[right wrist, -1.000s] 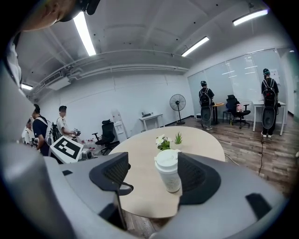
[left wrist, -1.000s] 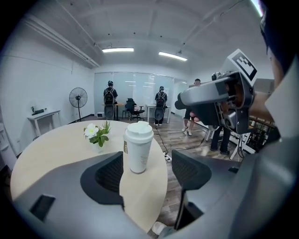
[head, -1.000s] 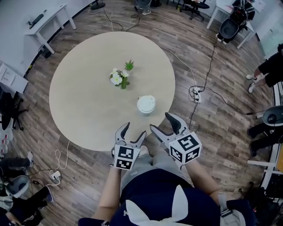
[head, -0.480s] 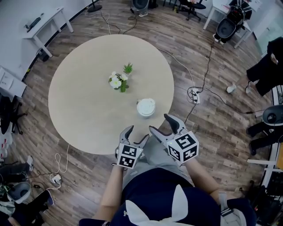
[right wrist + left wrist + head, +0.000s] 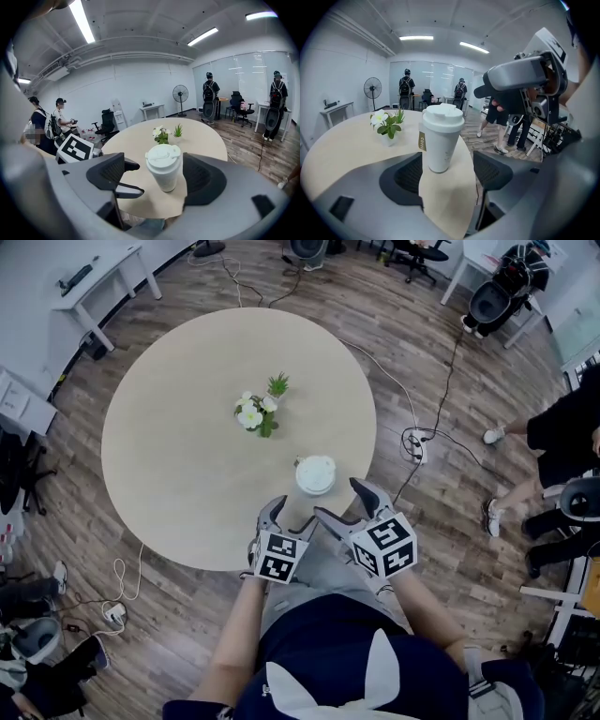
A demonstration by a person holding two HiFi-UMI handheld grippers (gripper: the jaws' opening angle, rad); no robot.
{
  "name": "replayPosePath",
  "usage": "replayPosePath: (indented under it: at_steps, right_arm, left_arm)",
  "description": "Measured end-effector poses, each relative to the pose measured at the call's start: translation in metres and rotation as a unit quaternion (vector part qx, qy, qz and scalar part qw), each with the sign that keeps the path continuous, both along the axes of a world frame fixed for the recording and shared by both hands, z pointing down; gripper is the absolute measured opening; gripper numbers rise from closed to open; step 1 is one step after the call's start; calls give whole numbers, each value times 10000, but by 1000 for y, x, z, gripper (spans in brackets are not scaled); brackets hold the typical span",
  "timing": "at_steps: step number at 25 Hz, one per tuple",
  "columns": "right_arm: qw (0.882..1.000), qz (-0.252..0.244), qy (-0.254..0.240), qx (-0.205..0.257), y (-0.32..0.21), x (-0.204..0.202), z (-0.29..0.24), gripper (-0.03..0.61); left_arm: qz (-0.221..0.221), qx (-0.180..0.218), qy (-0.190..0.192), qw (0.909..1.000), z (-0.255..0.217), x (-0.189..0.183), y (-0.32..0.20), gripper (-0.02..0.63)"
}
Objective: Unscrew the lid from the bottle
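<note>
My bottle (image 5: 315, 475) stands upright with its lid (image 5: 443, 115) on, just below centre in the head view and near the table (image 5: 169, 446) edge closest to me. Just below it, the right gripper (image 5: 339, 501) has its jaws apart; they have just been opening wider, with the bottle framed in the gap but untouched. To its left, the left gripper (image 5: 289, 517) also has its jaws apart (nothing pinched there either). Flowers (image 5: 258, 412) sit further up and left on the table.
</note>
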State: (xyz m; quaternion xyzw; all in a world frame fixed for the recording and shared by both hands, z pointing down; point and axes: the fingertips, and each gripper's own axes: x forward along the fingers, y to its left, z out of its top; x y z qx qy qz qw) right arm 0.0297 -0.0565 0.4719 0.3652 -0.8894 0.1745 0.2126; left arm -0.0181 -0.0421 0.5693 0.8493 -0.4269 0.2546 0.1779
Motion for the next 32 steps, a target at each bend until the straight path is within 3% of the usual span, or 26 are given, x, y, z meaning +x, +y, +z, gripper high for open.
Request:
replayPosePath:
  at_steps: [9, 16, 32]
  right_arm:
    - [9993, -162, 289, -195, -30, -14, 24, 421]
    - [9979, -261, 520, -277, -46, -23, 40, 426]
    - [9945, -384, 862, -456, -55, -32, 60, 426]
  left_arm:
    - [26, -230, -180, 9996, 29, 6, -24, 325]
    - [58, 255, -530, 9983, 35, 13, -47, 327]
    - [196, -96, -565, 9982, 55, 25, -58, 325]
